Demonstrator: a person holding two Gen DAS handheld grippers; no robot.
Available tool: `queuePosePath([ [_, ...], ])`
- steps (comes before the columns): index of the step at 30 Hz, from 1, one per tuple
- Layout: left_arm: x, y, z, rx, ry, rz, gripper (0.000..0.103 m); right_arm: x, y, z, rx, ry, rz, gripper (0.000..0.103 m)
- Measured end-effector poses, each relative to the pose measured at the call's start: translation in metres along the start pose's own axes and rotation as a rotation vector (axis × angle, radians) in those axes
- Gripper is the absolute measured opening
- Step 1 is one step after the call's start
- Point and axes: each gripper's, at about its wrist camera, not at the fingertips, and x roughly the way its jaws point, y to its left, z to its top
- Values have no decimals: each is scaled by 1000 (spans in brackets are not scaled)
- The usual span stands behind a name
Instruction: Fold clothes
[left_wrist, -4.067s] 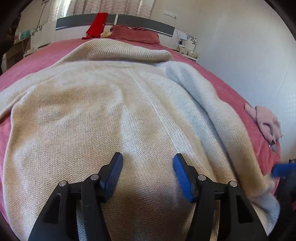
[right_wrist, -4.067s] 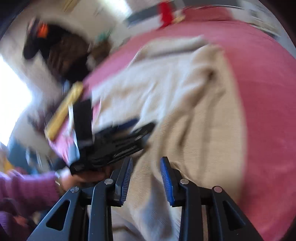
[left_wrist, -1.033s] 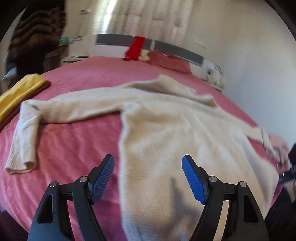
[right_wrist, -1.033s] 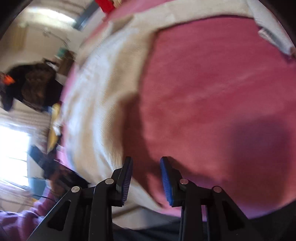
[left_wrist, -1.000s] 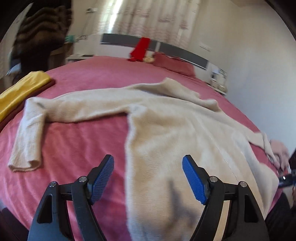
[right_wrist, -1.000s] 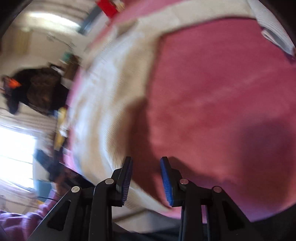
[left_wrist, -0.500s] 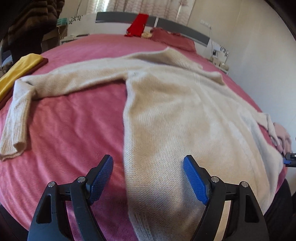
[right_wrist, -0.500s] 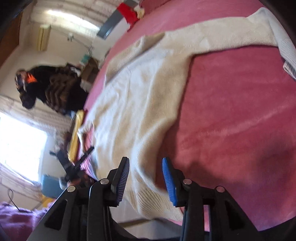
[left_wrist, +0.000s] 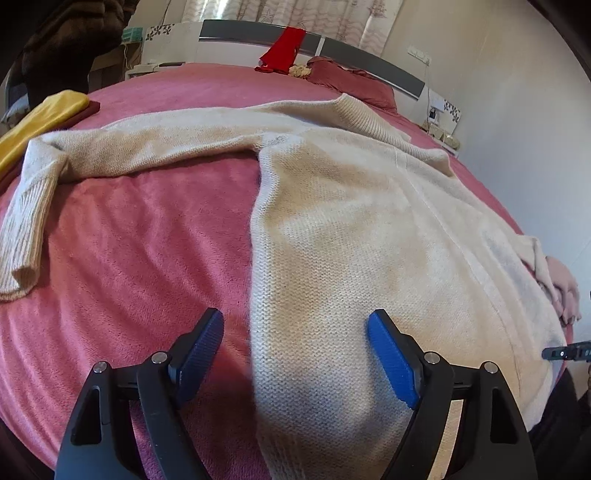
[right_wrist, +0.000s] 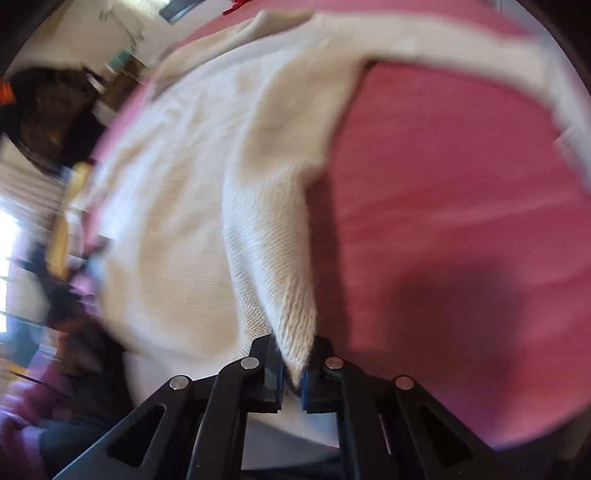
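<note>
cream sweater (left_wrist: 351, 229) lies spread on the pink bed (left_wrist: 140, 243); left tongs (left_wrist: 295, 347) gape wide over its near hem; right tongs (right_wrist: 291, 373) pinch its edge; grey headboard (left_wrist: 240, 37) far, white wall (left_wrist: 517, 110) right

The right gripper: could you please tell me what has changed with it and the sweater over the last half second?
The right gripper, open above the hem half a second ago, has shut on the sweater edge, which now rises in a peak between its pads. The left gripper stays open over the sweater's other lower edge, and the sweater stays spread on the bed.
</note>
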Motion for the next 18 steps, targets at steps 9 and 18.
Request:
queuePosePath([
  [9,-7,2,-1,-127,-32,-92,83,8,-54,-32,321,66,156,5],
  [18,1,-43,-6,120,18,68,83,10,-79,-46,564,11,359,19],
])
